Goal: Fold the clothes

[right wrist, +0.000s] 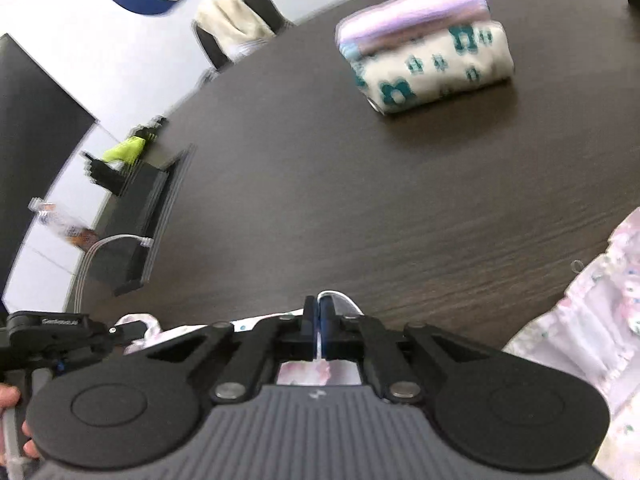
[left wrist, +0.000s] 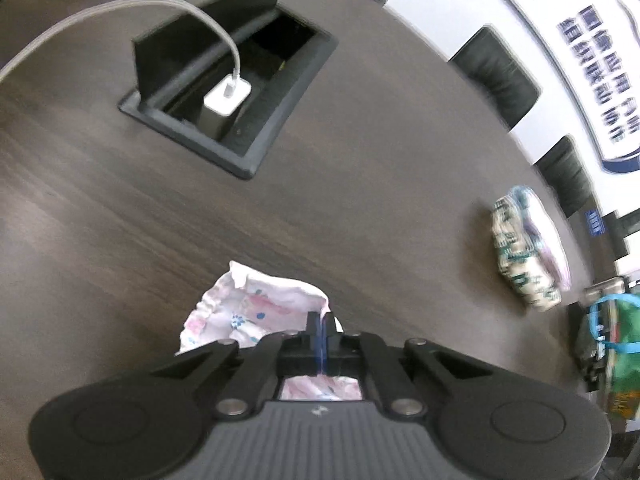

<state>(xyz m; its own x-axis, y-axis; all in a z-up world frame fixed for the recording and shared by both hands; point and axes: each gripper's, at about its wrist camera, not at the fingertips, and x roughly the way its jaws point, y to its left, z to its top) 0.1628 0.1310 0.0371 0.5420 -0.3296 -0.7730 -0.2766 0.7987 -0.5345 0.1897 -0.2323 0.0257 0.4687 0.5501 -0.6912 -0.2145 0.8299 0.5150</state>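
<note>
Left wrist: left gripper (left wrist: 321,326) clamped on pink floral garment (left wrist: 256,312), bunched over dark table (left wrist: 360,184). Right wrist: right gripper (right wrist: 319,317) pinching same garment's white edge (right wrist: 580,320); folded stack (right wrist: 428,60) sits well apart.

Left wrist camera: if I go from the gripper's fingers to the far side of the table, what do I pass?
Left gripper pinching the pink-and-white floral garment → bare dark wood-grain table → black rectangular cable box holding a white charger.
</note>
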